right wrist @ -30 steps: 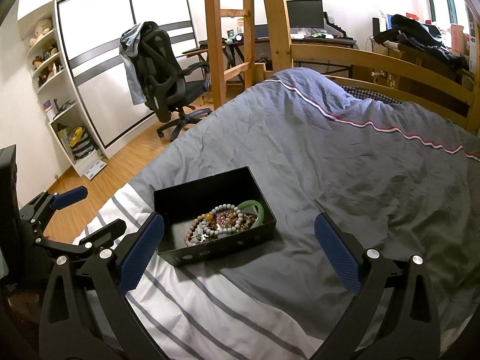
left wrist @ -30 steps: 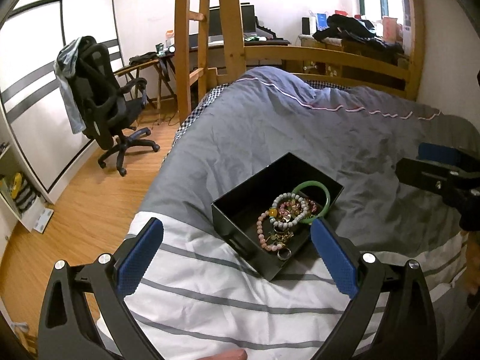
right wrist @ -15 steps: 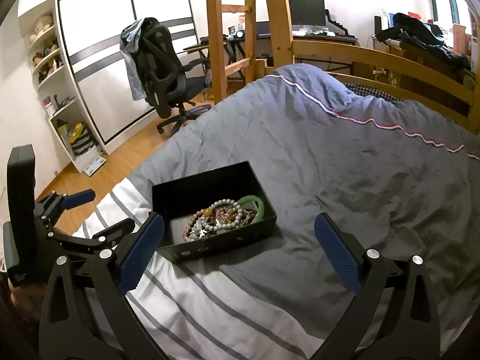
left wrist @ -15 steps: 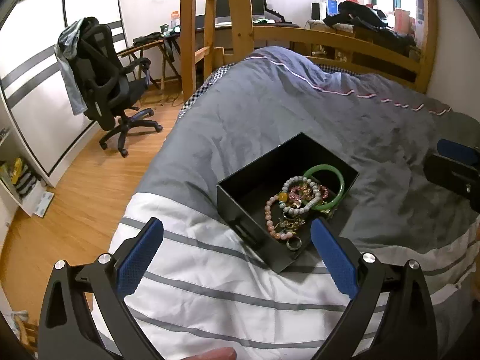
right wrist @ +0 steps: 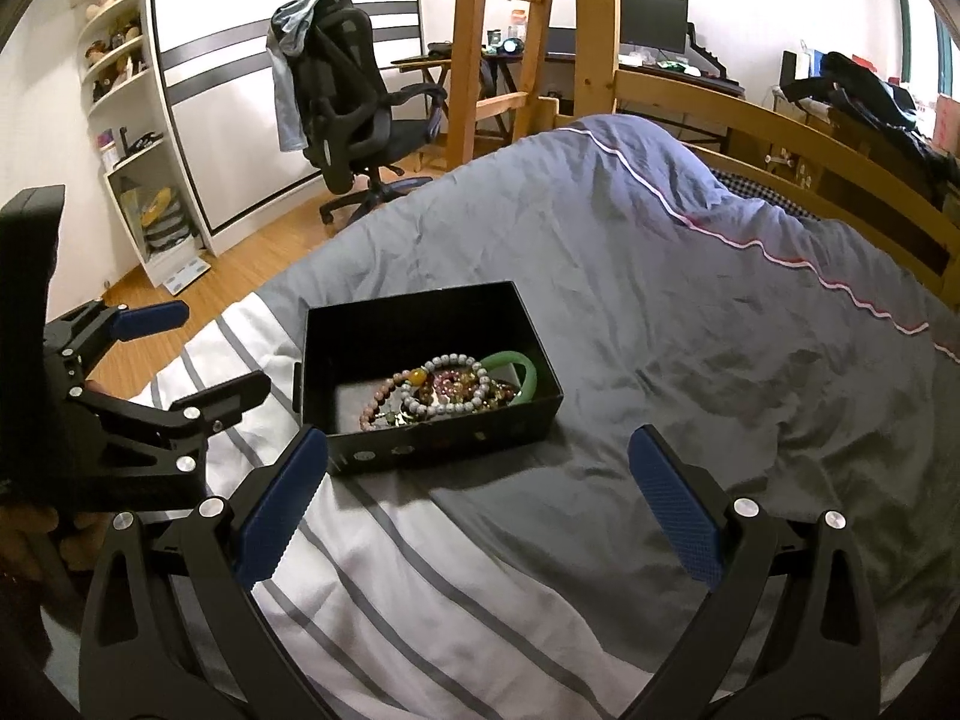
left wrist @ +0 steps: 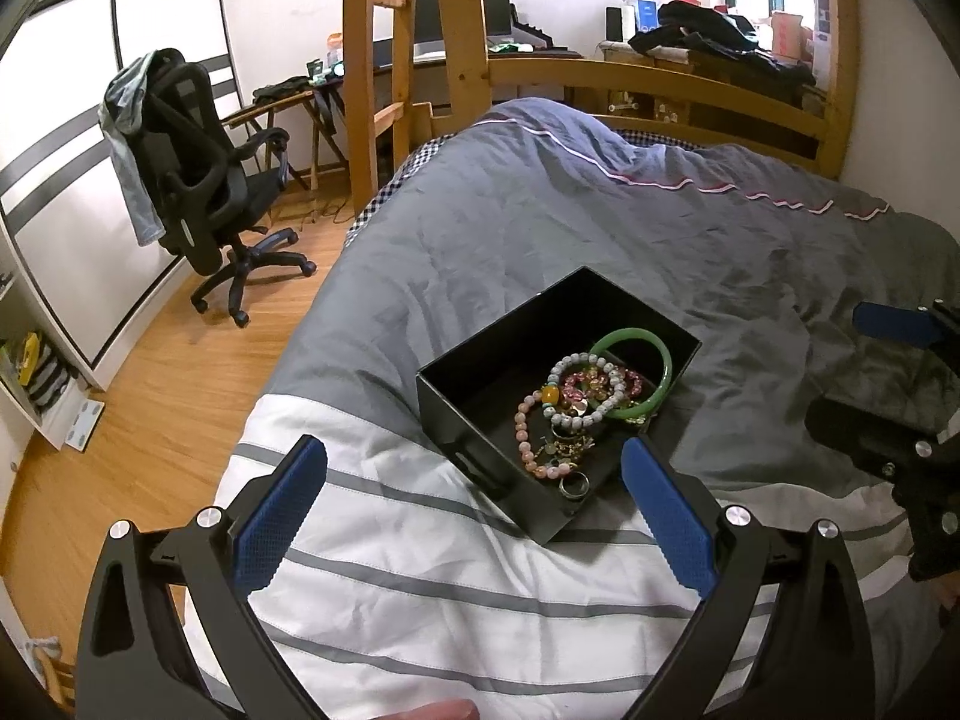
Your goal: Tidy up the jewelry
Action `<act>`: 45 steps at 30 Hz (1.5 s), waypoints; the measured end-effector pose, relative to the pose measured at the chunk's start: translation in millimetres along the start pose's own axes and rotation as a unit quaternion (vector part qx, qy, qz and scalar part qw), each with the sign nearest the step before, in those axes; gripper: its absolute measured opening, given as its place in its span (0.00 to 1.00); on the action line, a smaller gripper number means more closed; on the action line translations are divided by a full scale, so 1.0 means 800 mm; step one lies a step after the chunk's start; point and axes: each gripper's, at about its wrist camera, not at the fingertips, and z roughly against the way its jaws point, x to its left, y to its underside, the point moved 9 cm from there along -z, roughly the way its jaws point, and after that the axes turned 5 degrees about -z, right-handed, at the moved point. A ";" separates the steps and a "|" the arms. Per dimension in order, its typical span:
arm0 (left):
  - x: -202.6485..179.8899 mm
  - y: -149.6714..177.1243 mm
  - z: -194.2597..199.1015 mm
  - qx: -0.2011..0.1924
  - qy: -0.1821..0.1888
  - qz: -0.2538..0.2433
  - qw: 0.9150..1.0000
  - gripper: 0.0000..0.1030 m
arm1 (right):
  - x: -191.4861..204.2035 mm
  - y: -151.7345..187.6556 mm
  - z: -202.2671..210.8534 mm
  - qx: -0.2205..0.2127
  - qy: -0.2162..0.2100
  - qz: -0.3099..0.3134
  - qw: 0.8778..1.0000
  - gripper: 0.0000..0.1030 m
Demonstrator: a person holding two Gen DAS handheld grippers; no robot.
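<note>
An open black box (left wrist: 480, 372) (right wrist: 414, 330) sits on the bed. It holds a green bangle (left wrist: 651, 339) (right wrist: 521, 365), a grey bead bracelet (left wrist: 585, 417) (right wrist: 447, 405), a pink bead bracelet (left wrist: 522, 438), a silver ring (left wrist: 574, 487) and other tangled pieces. My left gripper (left wrist: 474, 510) is open and empty, just short of the box's near corner. My right gripper (right wrist: 477, 501) is open and empty, near the box's front wall. Each gripper shows at the edge of the other's view.
The bed has a grey duvet (left wrist: 600, 210) and a white striped part (left wrist: 420, 570) under the grippers. A wooden bed frame (left wrist: 660, 78) and ladder (left wrist: 372, 60) stand behind. An office chair (left wrist: 204, 180) and shelves (right wrist: 126, 120) stand on the wood floor at left.
Both grippers have moved closer to the box, which now looks larger and lower in both views. Both stay open and empty. The jewelry has not moved.
</note>
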 end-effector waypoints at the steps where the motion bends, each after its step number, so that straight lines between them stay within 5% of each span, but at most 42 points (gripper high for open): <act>1: 0.000 0.000 0.001 0.000 0.000 0.000 1.000 0.94 | -0.002 0.001 0.000 0.001 0.000 0.000 1.000 0.96; 6: -0.004 -0.011 0.010 -0.017 0.026 -0.004 1.000 0.94 | -0.011 0.004 0.001 -0.001 0.010 0.008 1.000 0.96; 12: -0.010 -0.008 0.006 -0.008 0.008 -0.052 0.999 0.94 | -0.018 0.004 0.003 -0.004 0.004 -0.009 1.000 0.96; 20: 0.010 0.002 -0.001 0.005 0.019 -0.008 1.000 0.94 | -0.016 0.005 0.002 -0.004 0.007 -0.005 1.000 0.96; 30: -0.015 0.002 0.003 0.000 0.008 -0.054 0.998 0.94 | -0.010 0.009 -0.001 -0.001 0.004 -0.002 1.000 0.96; 45: -0.012 0.003 0.000 0.007 0.008 -0.054 0.998 0.94 | -0.011 0.011 -0.003 0.002 0.002 -0.011 1.000 0.96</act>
